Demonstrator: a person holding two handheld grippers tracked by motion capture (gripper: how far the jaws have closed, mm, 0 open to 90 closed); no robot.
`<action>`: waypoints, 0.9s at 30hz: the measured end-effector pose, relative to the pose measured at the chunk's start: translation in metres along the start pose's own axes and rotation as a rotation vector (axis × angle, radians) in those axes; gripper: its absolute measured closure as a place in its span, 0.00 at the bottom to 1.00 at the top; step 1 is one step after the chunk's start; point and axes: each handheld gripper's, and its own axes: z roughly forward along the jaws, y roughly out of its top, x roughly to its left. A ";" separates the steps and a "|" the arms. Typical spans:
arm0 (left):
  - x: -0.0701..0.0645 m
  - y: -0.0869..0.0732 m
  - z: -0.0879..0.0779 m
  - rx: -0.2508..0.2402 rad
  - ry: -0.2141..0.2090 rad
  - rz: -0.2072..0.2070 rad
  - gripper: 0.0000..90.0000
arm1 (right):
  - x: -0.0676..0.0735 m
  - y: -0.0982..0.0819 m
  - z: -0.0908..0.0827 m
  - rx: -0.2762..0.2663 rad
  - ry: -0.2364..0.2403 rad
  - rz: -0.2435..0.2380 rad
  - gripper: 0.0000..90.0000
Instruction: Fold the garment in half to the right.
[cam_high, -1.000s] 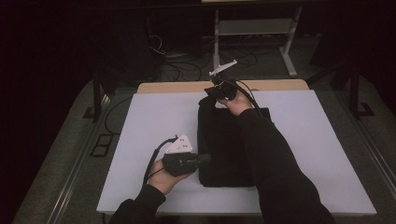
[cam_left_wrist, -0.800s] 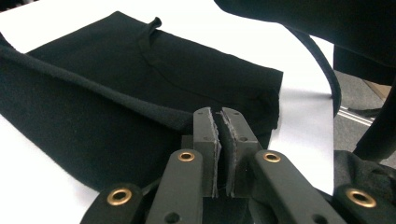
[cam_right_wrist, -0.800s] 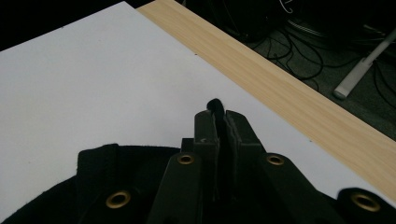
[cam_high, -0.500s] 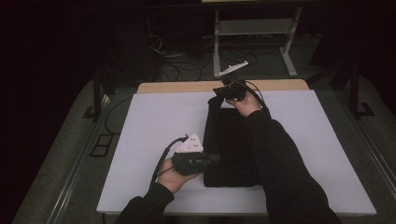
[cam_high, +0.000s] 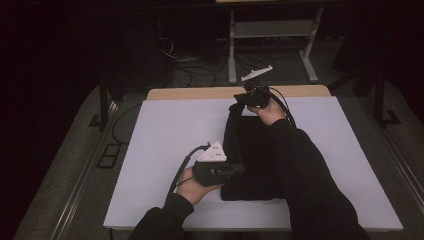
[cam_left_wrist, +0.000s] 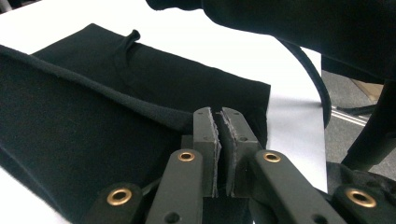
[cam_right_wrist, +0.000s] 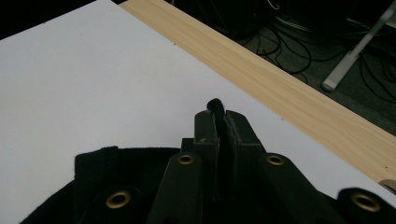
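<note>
- Black cloth (cam_high: 250, 150) lies folded lengthwise on the white table (cam_high: 165, 130), near its middle.
- Left gripper (cam_left_wrist: 219, 122) pinches the cloth's near edge, jaws pressed together on the fabric.
- Right gripper (cam_right_wrist: 221, 122) clamps the far end, a tuft of fabric poking out between its jaws.

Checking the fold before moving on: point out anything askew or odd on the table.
Nothing is damaged or spilled. The black cloth lies folded, its edge pinched by the left gripper and right gripper.
</note>
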 end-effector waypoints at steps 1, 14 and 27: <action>0.000 0.001 0.001 -0.002 -0.002 0.000 0.93 | -0.002 -0.001 0.000 -0.003 -0.001 -0.001 0.92; -0.005 0.010 0.017 -0.010 -0.030 0.010 0.93 | -0.015 -0.010 -0.012 -0.006 -0.020 0.015 0.92; -0.012 0.020 0.042 -0.004 -0.071 0.026 0.93 | -0.030 -0.024 -0.024 -0.002 -0.037 0.029 0.92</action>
